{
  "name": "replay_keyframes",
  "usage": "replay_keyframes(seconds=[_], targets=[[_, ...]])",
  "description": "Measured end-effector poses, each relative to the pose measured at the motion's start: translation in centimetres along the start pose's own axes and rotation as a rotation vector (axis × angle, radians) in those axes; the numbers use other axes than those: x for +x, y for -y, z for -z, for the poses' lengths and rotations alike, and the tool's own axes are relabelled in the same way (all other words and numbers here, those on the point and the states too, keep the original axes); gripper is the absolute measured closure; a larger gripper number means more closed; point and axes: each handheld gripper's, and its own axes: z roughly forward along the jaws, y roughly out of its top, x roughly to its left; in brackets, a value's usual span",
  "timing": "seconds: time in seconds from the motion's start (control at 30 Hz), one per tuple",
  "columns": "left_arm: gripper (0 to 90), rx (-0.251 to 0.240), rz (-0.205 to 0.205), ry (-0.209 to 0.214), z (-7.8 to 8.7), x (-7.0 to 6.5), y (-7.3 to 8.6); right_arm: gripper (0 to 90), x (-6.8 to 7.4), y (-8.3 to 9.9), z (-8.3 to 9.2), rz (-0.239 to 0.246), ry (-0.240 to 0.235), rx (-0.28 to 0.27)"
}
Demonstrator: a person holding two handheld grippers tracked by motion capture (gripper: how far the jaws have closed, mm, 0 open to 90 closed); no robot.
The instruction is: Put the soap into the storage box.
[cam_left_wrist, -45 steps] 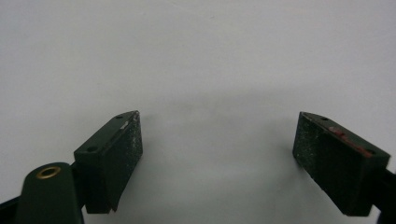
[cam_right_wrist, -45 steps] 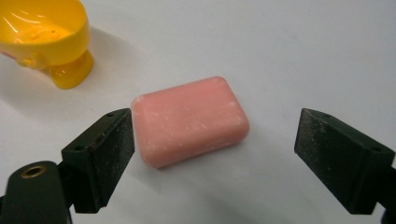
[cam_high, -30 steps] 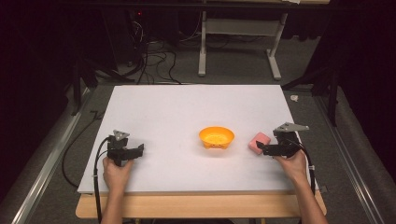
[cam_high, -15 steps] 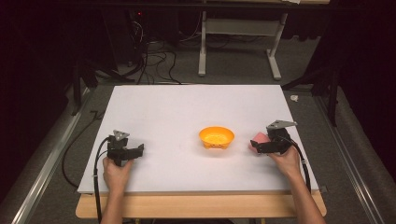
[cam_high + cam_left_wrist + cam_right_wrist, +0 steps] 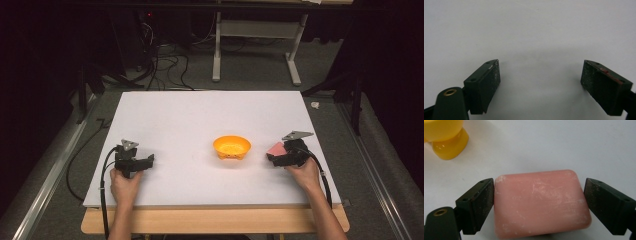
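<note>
Right gripper point(image 5: 539, 202) straddles pink soap point(image 5: 540, 202); fingers wide, left one touching, not clamped. Next, likely: close, lift toward bowl point(image 5: 232, 146). Left gripper point(image 5: 540, 85) spread wide, empty, over tabletop point(image 5: 200, 115).

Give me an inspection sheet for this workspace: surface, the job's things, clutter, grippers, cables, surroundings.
Surface: white board on a wooden table, no marks seen.
Job's things: orange bowl upright near the board's middle; pink block to its right, lying flat on the board.
Clutter: nothing seen on the board.
Grippers: left gripper open over bare board; right gripper open around the block, left jaw at its side, right jaw a small gap away.
Cables: one trails from each gripper; more lie loose on the floor behind the table.
Surroundings: dark room, a white frame's legs at the back, small white scrap beside the board.
</note>
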Motion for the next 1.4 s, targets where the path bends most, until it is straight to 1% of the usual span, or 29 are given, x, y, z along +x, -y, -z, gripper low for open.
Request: replay_keyframes(seconds=[0.03,0.13,0.2,0.3,0.37,0.43,0.5,0.6,0.67,0.73,0.77,0.83,1.0,1.07,1.1,1.13,1.23,1.3,1.4], targets=[[16.3,0.000,0.000,0.000,0.0,0.0,0.0,11.8,0.1,0.2,-0.2,-0.005,0.007,0.003],[16.3,0.000,0.000,0.000,0.0,0.0,0.0,12.0,0.1,0.3,-0.4,-0.011,0.007,0.004],[16.3,0.000,0.000,0.000,0.0,0.0,0.0,12.4,0.2,0.4,-0.5,-0.014,0.014,0.015],[16.3,0.000,0.000,0.000,0.0,0.0,0.0,13.1,0.4,0.6,-0.6,-0.010,0.032,0.008],[16.4,0.000,-0.001,0.000,0.0,0.0,0.0,13.3,0.4,0.7,-0.5,-0.007,0.029,0.001],[16.3,-0.001,-0.001,0.000,0.0,0.0,0.0,13.4,0.4,0.7,-0.5,-0.010,0.024,0.007],[16.3,0.000,0.000,0.000,0.0,0.0,0.0,13.4,0.4,0.7,-0.5,-0.007,0.028,0.005],[16.3,-0.001,0.000,0.000,0.0,0.0,0.0,13.5,0.5,0.6,-0.4,-0.009,0.023,0.020],[16.3,-0.001,0.000,0.000,0.0,0.0,0.0,13.6,0.4,0.6,-0.4,-0.017,0.022,0.016],[16.4,-0.001,0.000,0.000,0.0,0.0,0.0,13.6,0.5,0.6,-0.4,-0.018,0.029,0.019],[16.3,0.000,0.000,0.000,0.0,0.0,0.0,13.6,0.6,0.6,-0.3,-0.025,0.033,0.027],[16.4,-0.001,-0.001,0.000,0.0,0.0,0.0,13.7,0.6,0.6,-0.3,-0.034,0.035,0.027],[16.5,-0.001,-0.001,0.000,0.0,0.0,0.0,13.7,0.6,0.5,-0.1,-0.058,0.027,0.027],[16.5,-0.001,-0.001,0.000,0.0,0.0,0.0,13.7,0.6,0.5,0.0,-0.066,0.027,0.017],[16.5,-0.001,-0.001,0.000,0.0,0.0,0.0,13.7,0.6,0.4,0.3,-0.072,0.014,0.000],[16.5,-0.001,-0.002,-0.001,0.0,0.0,0.0,13.7,0.6,0.4,0.3,-0.072,0.014,0.000],[16.6,-0.002,-0.002,0.000,0.0,0.0,0.0,13.7,0.6,0.3,0.6,-0.087,0.007,-0.024],[16.7,-0.001,-0.003,0.001,0.0,0.0,0.0,13.7,0.7,0.2,0.8,-0.094,-0.001,-0.031],[16.8,-0.001,-0.003,0.001,0.0,0.0,0.0,13.7,0.9,0.1,1.2,-0.091,-0.008,-0.037]])
